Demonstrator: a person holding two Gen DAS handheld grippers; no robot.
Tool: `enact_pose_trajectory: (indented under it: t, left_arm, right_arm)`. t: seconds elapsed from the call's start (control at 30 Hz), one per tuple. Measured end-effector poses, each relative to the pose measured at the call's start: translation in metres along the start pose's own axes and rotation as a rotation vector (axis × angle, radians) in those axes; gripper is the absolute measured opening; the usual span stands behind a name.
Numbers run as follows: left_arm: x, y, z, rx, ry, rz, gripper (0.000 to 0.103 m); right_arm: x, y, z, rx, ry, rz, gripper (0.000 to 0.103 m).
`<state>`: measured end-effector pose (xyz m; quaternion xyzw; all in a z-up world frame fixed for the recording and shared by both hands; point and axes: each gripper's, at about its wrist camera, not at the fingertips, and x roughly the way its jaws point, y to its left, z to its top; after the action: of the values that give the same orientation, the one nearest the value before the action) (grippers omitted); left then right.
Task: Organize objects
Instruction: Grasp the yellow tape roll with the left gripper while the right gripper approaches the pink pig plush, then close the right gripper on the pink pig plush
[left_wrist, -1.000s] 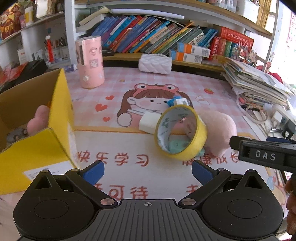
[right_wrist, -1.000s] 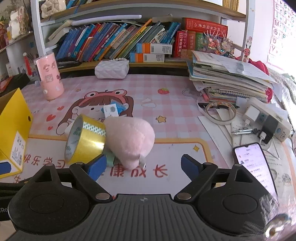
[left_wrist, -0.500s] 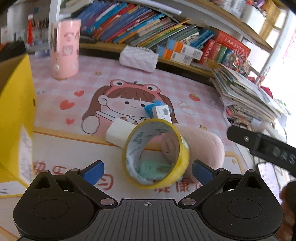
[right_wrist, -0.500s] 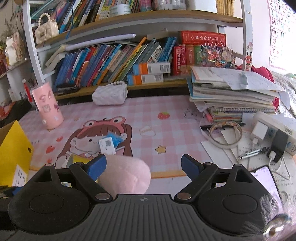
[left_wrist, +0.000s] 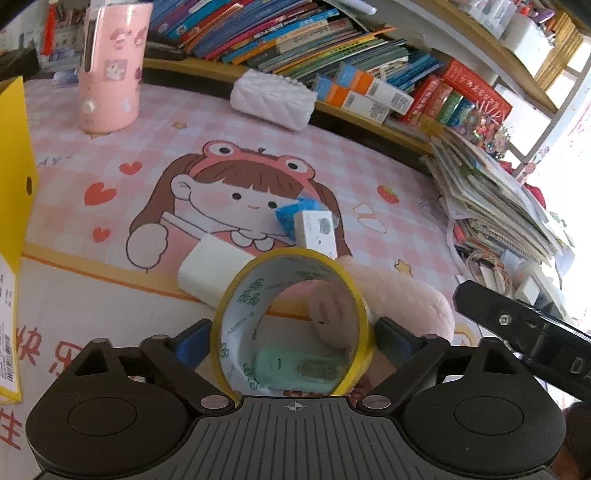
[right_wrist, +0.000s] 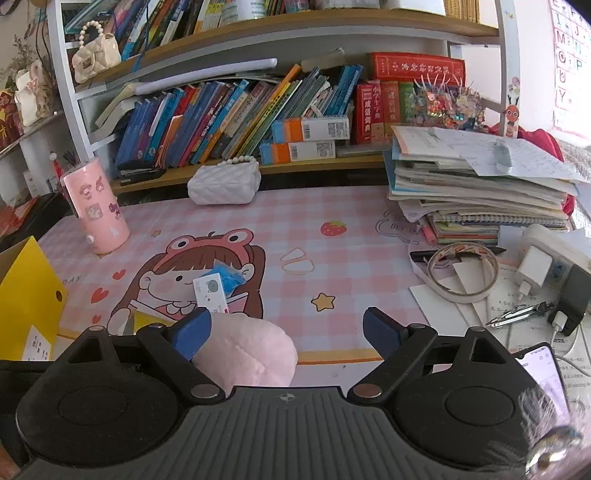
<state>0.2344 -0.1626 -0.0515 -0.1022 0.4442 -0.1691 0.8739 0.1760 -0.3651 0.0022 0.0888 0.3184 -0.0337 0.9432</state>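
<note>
At the bottom centre of the left wrist view, the yellow tape roll (left_wrist: 291, 325) is bracketed by the left gripper (left_wrist: 291, 341), its fingers spread and not yet closed on it. The roll is judged light, stiff and smooth; its outer rim should be pinched. Behind it lies a soft pink plush (left_wrist: 402, 299). The right gripper (right_wrist: 286, 330) is held apart, empty, above that plush.
</note>
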Motion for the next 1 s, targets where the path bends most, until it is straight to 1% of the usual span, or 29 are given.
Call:
enact_pose_trajectory:
  t: [0.17,0.33,0.43,0.57,0.7,0.8,0.93,1.0]
  left_arm:
    - [-0.012,0.005,-0.003,0.007,-0.014,0.033,0.093]
    - [-0.029,0.013,-0.005,0.009,-0.044,0.059,0.093]
    - [-0.037,0.02,-0.006,-0.002,-0.054,0.073,0.093]
    - [-0.045,0.028,-0.008,-0.024,-0.065,0.075,0.093]
    - [-0.048,0.03,-0.01,-0.016,-0.061,0.068,0.093]
    - [-0.052,0.03,-0.012,-0.01,-0.066,0.052,0.093]
    - [-0.058,0.028,-0.012,-0.007,-0.096,0.027,0.093]
    - [-0.061,0.027,-0.012,-0.003,-0.108,0.014,0.093]
  right_arm:
    - [0.009,0.001,0.001,0.02,0.027,0.011,0.09]
    - [0.025,0.008,0.0,0.052,0.078,0.049,0.092]
    - [0.033,0.013,-0.001,0.067,0.109,0.055,0.093]
    - [0.047,0.019,-0.004,0.071,0.174,0.054,0.093]
    - [0.059,0.023,-0.009,0.085,0.217,0.061,0.092]
    - [0.065,0.024,-0.012,0.091,0.233,0.065,0.087]
    - [0.058,0.025,-0.009,0.078,0.196,0.059,0.073]
    - [0.051,0.025,-0.007,0.078,0.169,0.058,0.07]
